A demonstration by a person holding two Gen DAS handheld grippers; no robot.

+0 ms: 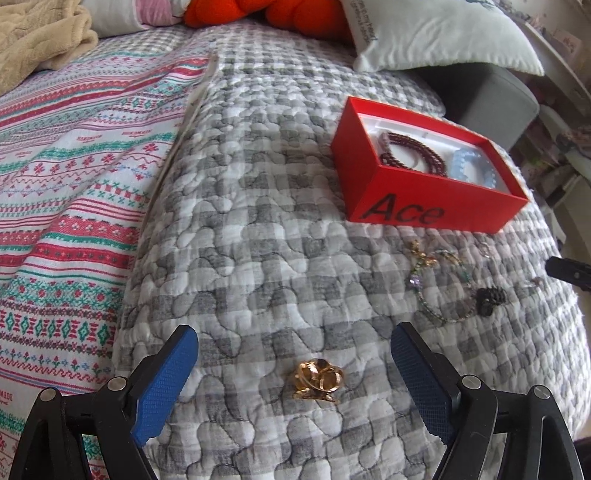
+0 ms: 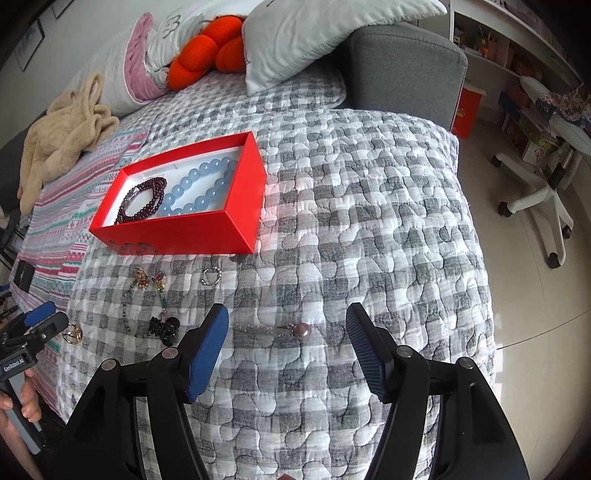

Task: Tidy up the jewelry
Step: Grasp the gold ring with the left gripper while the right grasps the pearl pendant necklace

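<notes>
The red box [image 2: 177,206] sits open on the grey checked quilt [image 2: 369,206], and everything else is placed here by it. Inside the box, a dark red bead bracelet [image 2: 142,201] lies toward its left end and a pale blue bead bracelet [image 2: 201,188] just beside it on the right, the two touching or nearly so. In front of the box, loose on the quilt, lie a thin beaded chain with gold charms [image 2: 147,291], a small silver ring [image 2: 211,276] (closest to the box's front wall), and a black hair clip [image 2: 163,326] at the chain's near end. Farther from the box, a pearl pendant on a fine chain [image 2: 291,328] lies between the fingers of the right gripper [image 2: 286,347], which are spread wide and hold nothing; the pendant touches neither pad. Off the box's front left corner, well apart from it, a gold ring cluster [image 1: 318,378] rests on the quilt between the fingers of the left gripper [image 1: 294,363], also spread wide and empty, with clear quilt on both sides of the gold piece. Left of the box a striped patterned blanket [image 1: 66,177] covers the bed, and behind the box are a white pillow [image 2: 314,33] and an orange cushion [image 2: 207,48].
</notes>
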